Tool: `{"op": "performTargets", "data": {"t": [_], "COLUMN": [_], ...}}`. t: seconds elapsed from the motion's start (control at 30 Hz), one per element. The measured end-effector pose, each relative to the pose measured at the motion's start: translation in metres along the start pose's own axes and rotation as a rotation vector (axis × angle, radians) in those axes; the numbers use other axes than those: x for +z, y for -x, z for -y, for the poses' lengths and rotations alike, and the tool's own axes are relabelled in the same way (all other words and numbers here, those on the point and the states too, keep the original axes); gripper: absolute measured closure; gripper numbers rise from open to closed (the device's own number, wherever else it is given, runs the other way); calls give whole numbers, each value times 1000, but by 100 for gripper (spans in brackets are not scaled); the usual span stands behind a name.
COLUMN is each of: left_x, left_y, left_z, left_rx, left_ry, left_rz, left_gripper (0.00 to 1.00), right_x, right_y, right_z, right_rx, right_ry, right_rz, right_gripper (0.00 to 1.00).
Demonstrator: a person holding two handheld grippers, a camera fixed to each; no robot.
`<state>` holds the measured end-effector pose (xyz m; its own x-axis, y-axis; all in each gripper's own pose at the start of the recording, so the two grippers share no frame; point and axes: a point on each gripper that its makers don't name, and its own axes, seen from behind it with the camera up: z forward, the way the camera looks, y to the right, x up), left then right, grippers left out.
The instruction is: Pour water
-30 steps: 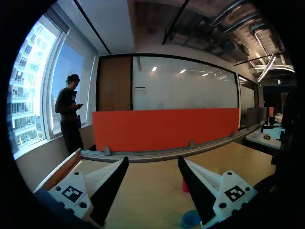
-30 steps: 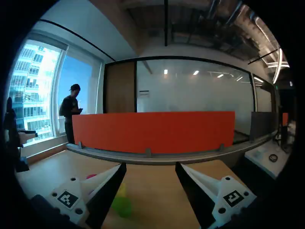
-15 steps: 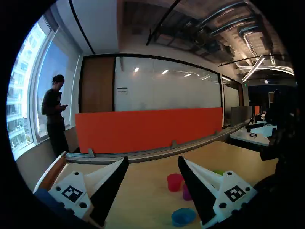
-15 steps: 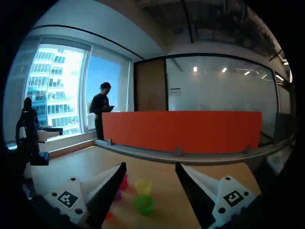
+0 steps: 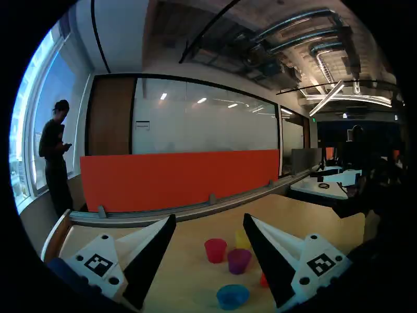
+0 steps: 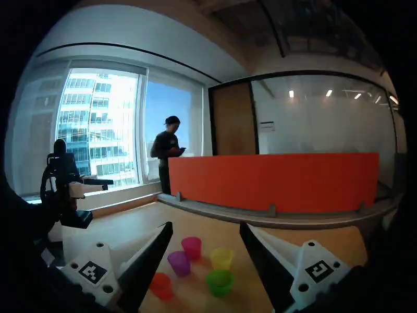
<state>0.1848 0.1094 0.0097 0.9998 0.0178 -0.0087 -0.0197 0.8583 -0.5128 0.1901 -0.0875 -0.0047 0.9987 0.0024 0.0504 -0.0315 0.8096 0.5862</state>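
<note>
Left gripper [image 5: 208, 218] open wide, two fingers spread apart, nothing held between. Down on the wooden table [image 5: 190, 271], a bunch of little cups. In the left gripper view, purple cup [image 5: 238, 261] near the middle, farther off than the two spread fingers and not touched. Pink cup [image 5: 215, 250] just to the left of the purple cup. Yellow cup [image 5: 241, 239] right behind the purple cup, partly hidden by it. Blue cup [image 5: 232, 296] in front of the purple cup, closer to the camera. Red cup [image 5: 263, 280] to the right of the purple cup, half hidden behind a finger. Far behind the purple cup, a long orange wall [image 5: 177, 180] at the back of the table. Far behind and to the left of the purple cup, a person [image 5: 54, 156] standing by a window. Right gripper [image 6: 206, 225] open wide too, empty, fingers well apart. In the right gripper view, pink cup just behind the purple cup and a bit to the right. Yellow cup near the purple cup on the right side. Green cup [image 6: 219, 282] to the right of the purple cup and closer to the camera. Red cup just in front of the purple cup, a bit to the left. Left gripper well apart from the purple cup, far off to the left. No telling from here whether any cup has water inside.
</note>
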Motion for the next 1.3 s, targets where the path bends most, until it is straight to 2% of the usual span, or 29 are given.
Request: {"op": "performTargets", "data": {"t": [0.17,0.37,0.57,0.87,1.3], "left_x": [0,0,-1,-3,0], "left_y": [7,15,24,50,89], "left_z": [-4,-3,-2,-10,-11], "left_rx": [27,34,40,60,65], "left_ry": [19,28,39,84,97], "left_rz": [18,47,79,153,229], "left_gripper": [4,4,4,4,4], "right_x": [2,4,6,4,4], "right_y": [3,8,22,40,71], "right_z": [1,2,-1,-5,-15], "right_rx": [-8,-16,-41,-61,-75], "right_ry": [-7,-14,-14,-14,-7], "right_rz": [20,46,104,179,258], "right_gripper": [1,1,1,1,1]}}
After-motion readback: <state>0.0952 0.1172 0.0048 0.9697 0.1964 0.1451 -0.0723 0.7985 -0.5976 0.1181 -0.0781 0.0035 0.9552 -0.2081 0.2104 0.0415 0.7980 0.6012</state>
